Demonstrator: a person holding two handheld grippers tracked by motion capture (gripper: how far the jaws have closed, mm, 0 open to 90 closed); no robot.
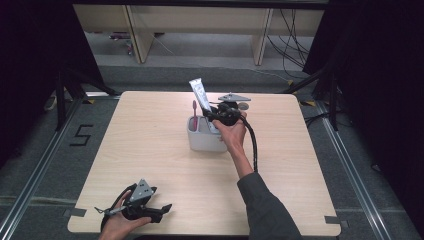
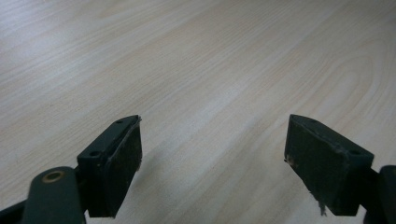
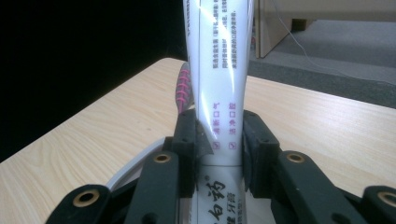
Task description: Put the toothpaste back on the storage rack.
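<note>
A white toothpaste tube (image 3: 220, 84) stands upright between the pads of my right gripper (image 3: 219, 140), which is shut on it. From above, the toothpaste tube (image 1: 200, 94) rises tilted out of a white holder (image 1: 205, 136) near the middle of the table, with my right gripper (image 1: 216, 114) at the holder's right side. A pink toothbrush (image 1: 195, 115) stands in the holder's left part; its bristles (image 3: 184, 91) show just behind the tube. My left gripper (image 1: 162, 209) rests near the table's front left edge, open, with bare wood between its fingers (image 2: 116, 163).
The light wooden table (image 1: 150, 150) has free room around the holder. Beyond its far edge stand desk legs (image 1: 137, 35) and loose cables (image 1: 292, 40) on a grey floor. Dark curtains close off both sides.
</note>
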